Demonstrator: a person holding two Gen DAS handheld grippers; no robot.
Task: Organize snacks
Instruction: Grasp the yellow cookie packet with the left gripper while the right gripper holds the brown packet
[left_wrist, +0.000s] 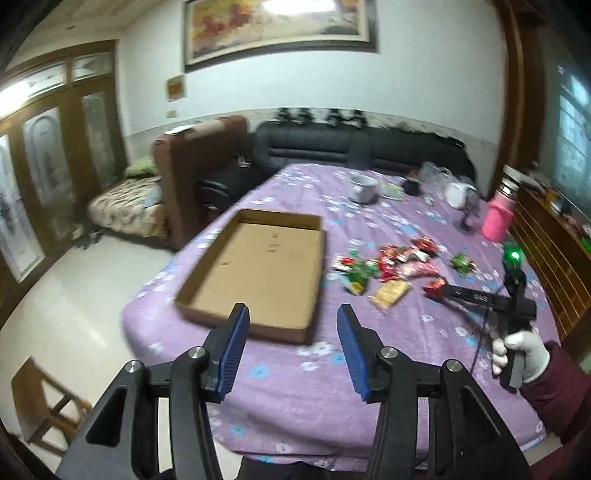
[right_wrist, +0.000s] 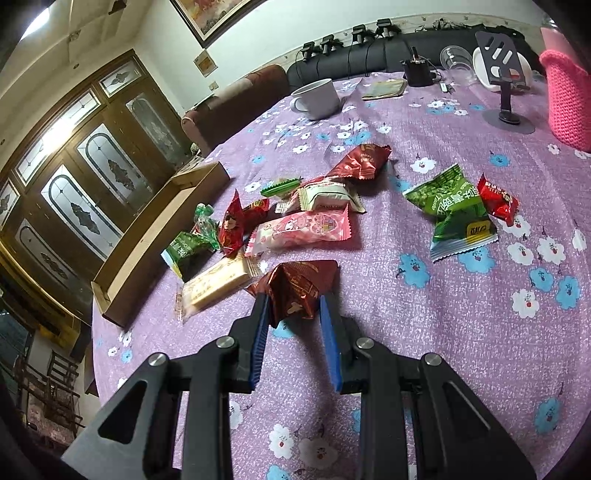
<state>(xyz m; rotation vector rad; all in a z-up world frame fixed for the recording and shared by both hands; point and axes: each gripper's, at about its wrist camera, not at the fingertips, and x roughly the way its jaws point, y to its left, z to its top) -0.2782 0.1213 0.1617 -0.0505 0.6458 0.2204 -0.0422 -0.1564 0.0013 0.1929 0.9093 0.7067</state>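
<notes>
While the cardboard tray (left_wrist: 258, 266) sits bare, dark-red packet (right_wrist: 295, 291) in right jaws.

Empty-jawed left claw (left_wrist: 291, 334) above cardboard tray (left_wrist: 255, 273)

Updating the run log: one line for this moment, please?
left gripper: open, empty | right gripper: shut on dark red snack packet | cardboard tray: empty

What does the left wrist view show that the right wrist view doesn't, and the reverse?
Left wrist only: the cardboard tray's bare floor, the gloved hand holding the right gripper, and the open, empty left gripper.

Right wrist only: blue pads pinching a dark red snack packet, readable wrappers, green pea packet.

Both: purple floral tablecloth, snack pile, white mug.
</notes>
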